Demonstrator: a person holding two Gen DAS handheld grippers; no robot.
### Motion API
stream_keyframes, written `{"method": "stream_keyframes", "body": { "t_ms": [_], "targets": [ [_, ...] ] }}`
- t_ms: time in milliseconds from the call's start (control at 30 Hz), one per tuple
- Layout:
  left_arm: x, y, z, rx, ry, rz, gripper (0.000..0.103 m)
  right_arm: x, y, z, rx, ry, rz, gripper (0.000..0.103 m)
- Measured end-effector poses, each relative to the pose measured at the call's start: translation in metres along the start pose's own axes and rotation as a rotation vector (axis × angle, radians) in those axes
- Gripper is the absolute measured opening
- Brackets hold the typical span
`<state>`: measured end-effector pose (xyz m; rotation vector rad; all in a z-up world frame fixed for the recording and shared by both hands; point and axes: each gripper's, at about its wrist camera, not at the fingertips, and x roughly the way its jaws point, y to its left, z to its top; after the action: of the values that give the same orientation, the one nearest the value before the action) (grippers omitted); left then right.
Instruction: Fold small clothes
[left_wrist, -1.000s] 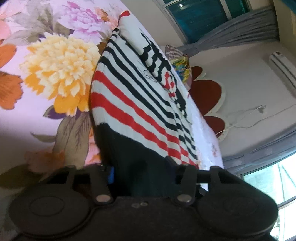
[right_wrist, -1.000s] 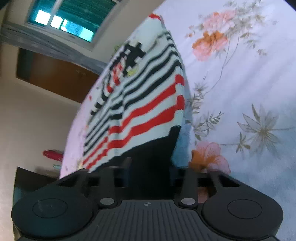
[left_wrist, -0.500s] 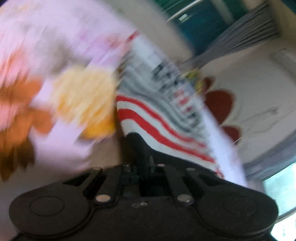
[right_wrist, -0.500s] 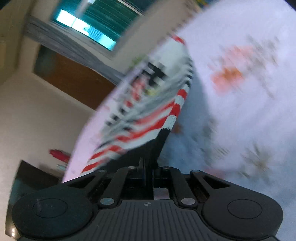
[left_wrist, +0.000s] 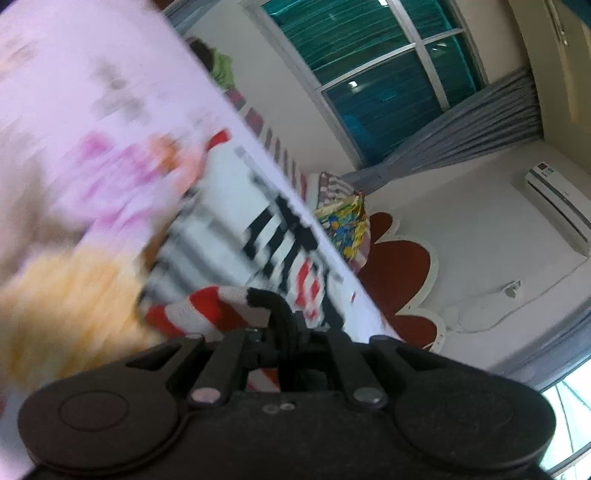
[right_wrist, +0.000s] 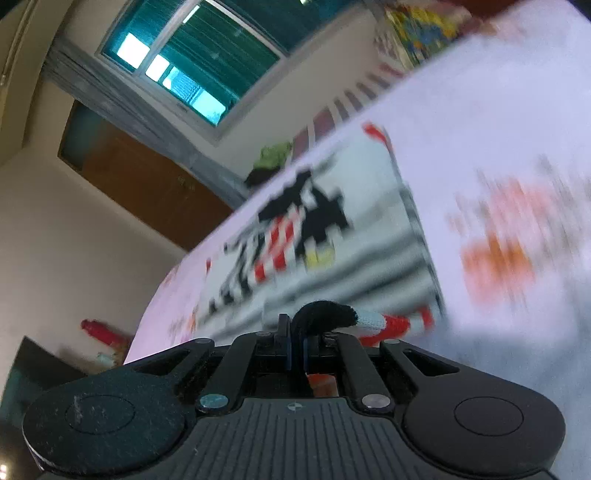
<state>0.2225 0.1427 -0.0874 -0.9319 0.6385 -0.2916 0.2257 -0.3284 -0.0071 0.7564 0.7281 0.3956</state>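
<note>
Both grippers are clamped tight on the striped sweater (left_wrist: 236, 236): the left gripper (left_wrist: 284, 332) pinches its black hem, and the right gripper (right_wrist: 295, 350) does too. The rest of the sweater lies on the floral bed (right_wrist: 498, 110).

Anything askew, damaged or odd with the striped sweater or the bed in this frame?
Nothing stands out. Both tongs, left and right, are shut on the black hem of the striped sweater, which lies on the floral bedsheet. Motion blur hides finer detail.
</note>
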Motion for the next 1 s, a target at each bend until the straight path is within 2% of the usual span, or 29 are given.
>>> {"method": "stream_keyframes", "body": {
  "t_ms": [200, 333, 533, 633, 700, 767, 800, 867, 933, 1000],
  "targets": [
    [0.063, -0.029, 0.075, 0.049, -0.034, 0.011, 0.004, 0.057, 0.008, 0.085, 0.047, -0.070, 0.015, 0.005],
    [0.114, -0.027, 0.113, 0.050, -0.019, 0.060, 0.004, 0.108, -0.009, 0.130, 0.087, -0.052, 0.008, 0.005],
    [0.188, 0.004, 0.142, 0.077, 0.050, 0.177, 0.004, 0.194, -0.058, 0.164, 0.150, 0.026, -0.019, 0.005],
    [0.213, 0.018, 0.147, 0.105, 0.088, 0.192, 0.007, 0.222, -0.083, 0.164, 0.163, 0.054, -0.035, 0.006],
    [0.224, 0.023, 0.149, 0.138, 0.084, 0.180, 0.014, 0.236, -0.097, 0.165, 0.143, 0.059, -0.038, 0.006],
    [0.229, 0.026, 0.151, 0.140, 0.068, 0.149, 0.038, 0.241, -0.106, 0.164, 0.119, 0.055, -0.016, 0.006],
    [0.228, 0.029, 0.152, 0.131, 0.054, 0.122, 0.045, 0.242, -0.108, 0.163, 0.108, 0.050, -0.003, 0.006],
    [0.225, 0.030, 0.153, 0.133, 0.015, 0.088, 0.067, 0.240, -0.112, 0.161, 0.094, 0.038, 0.026, 0.006],
    [0.226, 0.029, 0.154, 0.153, -0.002, 0.080, 0.074, 0.241, -0.114, 0.161, 0.081, 0.036, 0.043, 0.006],
    [0.229, 0.027, 0.155, 0.181, 0.003, 0.091, 0.074, 0.240, -0.115, 0.164, 0.080, 0.024, 0.053, 0.008]
  ]
}}
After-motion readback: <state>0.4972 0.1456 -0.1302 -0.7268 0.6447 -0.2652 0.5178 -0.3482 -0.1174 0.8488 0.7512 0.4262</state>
